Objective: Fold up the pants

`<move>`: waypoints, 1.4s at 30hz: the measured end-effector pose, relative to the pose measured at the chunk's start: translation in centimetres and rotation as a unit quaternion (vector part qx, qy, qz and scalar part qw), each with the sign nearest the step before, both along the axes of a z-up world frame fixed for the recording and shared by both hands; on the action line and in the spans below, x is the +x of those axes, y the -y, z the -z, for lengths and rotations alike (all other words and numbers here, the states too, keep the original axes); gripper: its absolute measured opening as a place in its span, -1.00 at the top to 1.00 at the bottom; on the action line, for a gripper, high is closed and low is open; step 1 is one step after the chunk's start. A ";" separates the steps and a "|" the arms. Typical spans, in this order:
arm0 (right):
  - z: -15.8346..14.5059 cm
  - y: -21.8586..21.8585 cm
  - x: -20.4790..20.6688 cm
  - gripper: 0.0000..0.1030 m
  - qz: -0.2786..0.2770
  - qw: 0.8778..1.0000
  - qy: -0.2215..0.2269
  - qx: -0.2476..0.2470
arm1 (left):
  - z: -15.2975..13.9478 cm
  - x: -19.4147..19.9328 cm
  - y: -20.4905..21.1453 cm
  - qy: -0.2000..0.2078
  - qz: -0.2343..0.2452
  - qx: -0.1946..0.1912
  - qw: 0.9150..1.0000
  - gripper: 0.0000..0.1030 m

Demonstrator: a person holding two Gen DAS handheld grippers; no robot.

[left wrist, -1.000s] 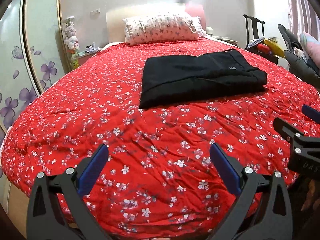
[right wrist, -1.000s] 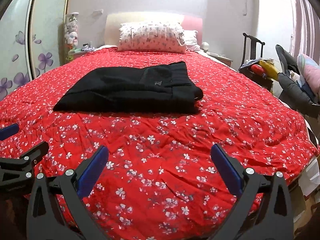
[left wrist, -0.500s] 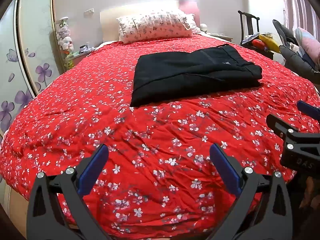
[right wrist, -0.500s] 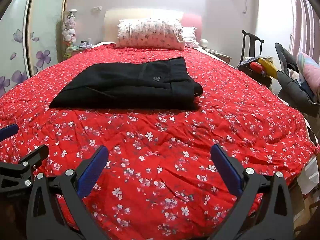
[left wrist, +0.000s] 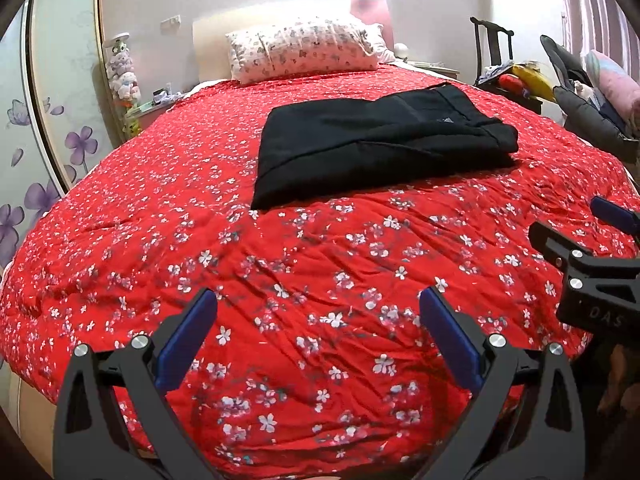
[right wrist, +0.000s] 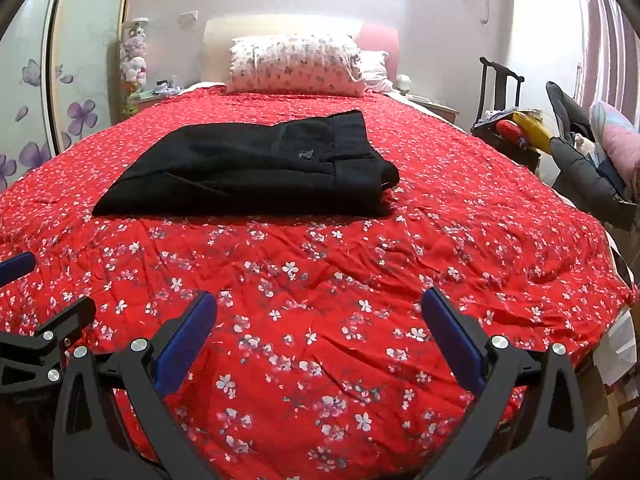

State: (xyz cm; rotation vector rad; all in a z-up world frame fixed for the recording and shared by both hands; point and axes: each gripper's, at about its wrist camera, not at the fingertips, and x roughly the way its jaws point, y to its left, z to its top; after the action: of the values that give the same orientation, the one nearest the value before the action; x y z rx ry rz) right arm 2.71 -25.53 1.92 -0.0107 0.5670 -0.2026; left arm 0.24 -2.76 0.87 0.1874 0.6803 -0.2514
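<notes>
Black pants (left wrist: 376, 148) lie folded into a flat rectangle on the middle of the bed, waistband end to the right; they also show in the right wrist view (right wrist: 256, 168). My left gripper (left wrist: 318, 338) is open and empty, well short of the pants, above the bed's near part. My right gripper (right wrist: 320, 338) is open and empty too, near the bed's foot. The right gripper shows at the right edge of the left wrist view (left wrist: 584, 260), and the left gripper at the left edge of the right wrist view (right wrist: 44, 332).
A red quilt with white flowers (left wrist: 320, 264) covers the bed. A flowered pillow (left wrist: 300, 52) lies at the headboard. A wardrobe with purple flowers (left wrist: 60, 120) stands on the left. A dark chair (right wrist: 500, 92) and piled clothes (right wrist: 588, 160) stand on the right.
Both grippers have drifted forward and lower toward the bed, so the pants look a little nearer. Both stayed open. The pants have not moved.
</notes>
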 end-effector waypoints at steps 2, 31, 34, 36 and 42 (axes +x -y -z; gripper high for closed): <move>0.1 0.0 0.0 -0.97 -0.001 1.000 -0.001 0.000 | 0.0 0.0 0.0 0.000 0.000 0.000 1.000 -0.96; 0.2 0.1 -0.1 -0.97 0.000 1.000 -0.003 0.000 | 0.1 -0.2 0.2 0.002 0.005 0.001 1.000 -0.96; 0.4 0.3 0.1 -0.97 -0.001 1.000 -0.005 0.001 | 0.1 -0.2 0.2 0.002 0.005 0.001 1.000 -0.96; 0.5 0.5 0.1 -0.97 -0.001 1.000 -0.006 0.001 | 0.1 -0.2 0.2 0.002 0.006 0.004 1.000 -0.96; 0.5 0.5 0.2 -0.97 -0.001 1.000 -0.007 0.001 | 0.0 -0.1 0.4 -0.001 0.007 0.006 1.000 -0.96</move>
State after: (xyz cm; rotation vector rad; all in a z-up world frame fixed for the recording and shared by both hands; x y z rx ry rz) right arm 2.88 -26.04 1.44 -0.0118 0.5803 -0.1995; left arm 0.11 -3.12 0.88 0.2036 0.6832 -0.2615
